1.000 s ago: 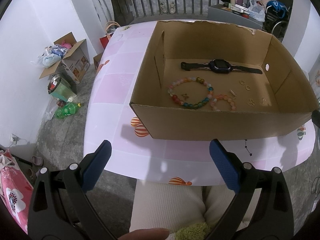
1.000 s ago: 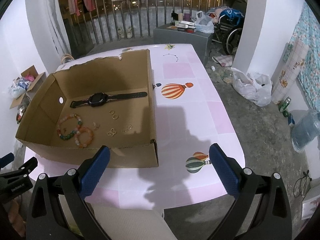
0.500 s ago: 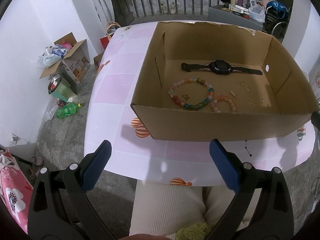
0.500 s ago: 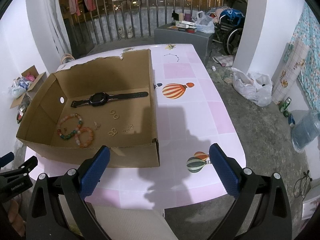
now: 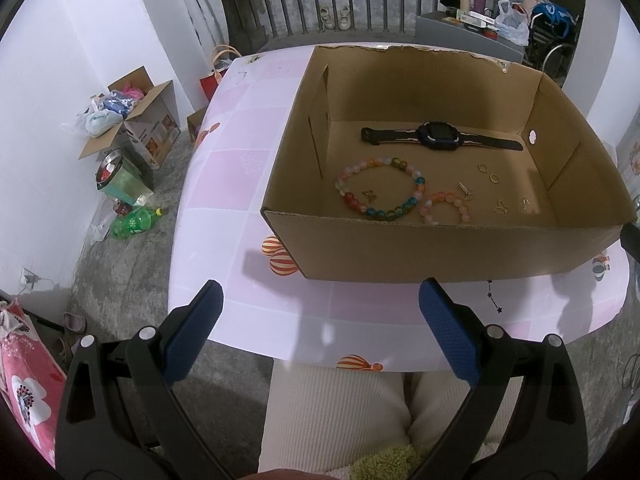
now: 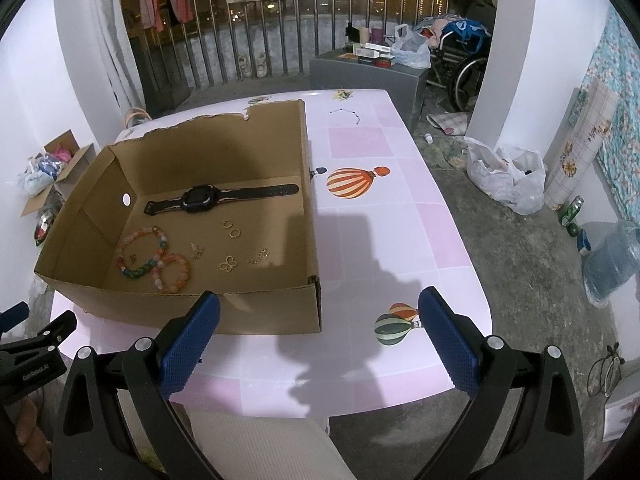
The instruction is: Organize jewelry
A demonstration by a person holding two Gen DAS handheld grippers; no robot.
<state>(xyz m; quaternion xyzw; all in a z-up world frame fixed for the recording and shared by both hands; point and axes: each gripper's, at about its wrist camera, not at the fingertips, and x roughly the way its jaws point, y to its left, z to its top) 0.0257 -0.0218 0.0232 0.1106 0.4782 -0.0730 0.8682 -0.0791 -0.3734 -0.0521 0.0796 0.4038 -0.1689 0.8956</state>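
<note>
the only writing that can be read is small white lettering, "genrobot.ai", on the black body of the left gripper [image 6: 34, 364], seen at the lower left edge of the right wrist view. the printed cardboard box [image 5: 150, 136] on the floor past the table's left edge carries pictures and marks too small to read.

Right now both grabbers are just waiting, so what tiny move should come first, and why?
Probably bring the left gripper forward over the cardboard box wall toward the big beaded bracelet. Both it and the right gripper are open, empty and short of the box, and that bracelet lies nearest the left side.
</note>
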